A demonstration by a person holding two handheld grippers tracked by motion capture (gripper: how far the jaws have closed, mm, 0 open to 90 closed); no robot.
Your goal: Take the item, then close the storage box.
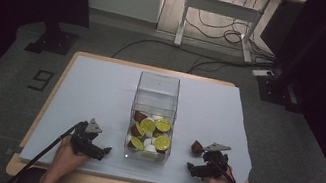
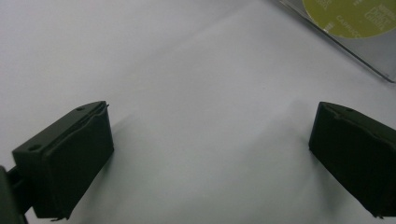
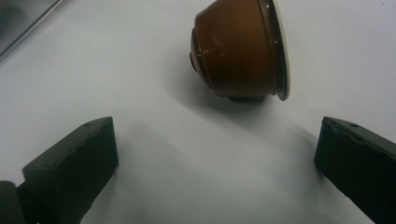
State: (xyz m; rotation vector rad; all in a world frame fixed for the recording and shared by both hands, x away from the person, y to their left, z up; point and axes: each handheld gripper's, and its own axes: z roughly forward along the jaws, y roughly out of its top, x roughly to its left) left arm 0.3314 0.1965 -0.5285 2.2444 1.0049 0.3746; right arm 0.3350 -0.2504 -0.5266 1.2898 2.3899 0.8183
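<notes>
1. My right gripper (image 3: 217, 154) sits low over the pale table cover (image 1: 100, 90), jaws spread wide and holding nothing.
2. Just ahead of it, at about twelve o'clock in the right gripper view, lies the brown capsule (image 3: 240, 49), tipped on its side with its rim toward three o'clock; it is clear of both jaws, though near.
3. From the high view that same brown capsule (image 1: 197, 147) rests on the cover at roughly four o'clock from the clear box (image 1: 158, 83), just beside my right gripper (image 1: 194, 167).
4. The clear box stands at table centre, and its near end holds a heap of capsules (image 1: 150, 135) (green lids, brown ones, a few white).
5. My left gripper (image 1: 102, 151) rests at about eight o'clock from the box, jaws also wide apart and empty.
6. In the left gripper view my left gripper (image 2: 210, 135) frames bare cover, with the box's wall and a green lid (image 2: 348, 16) at one o'clock.
</notes>
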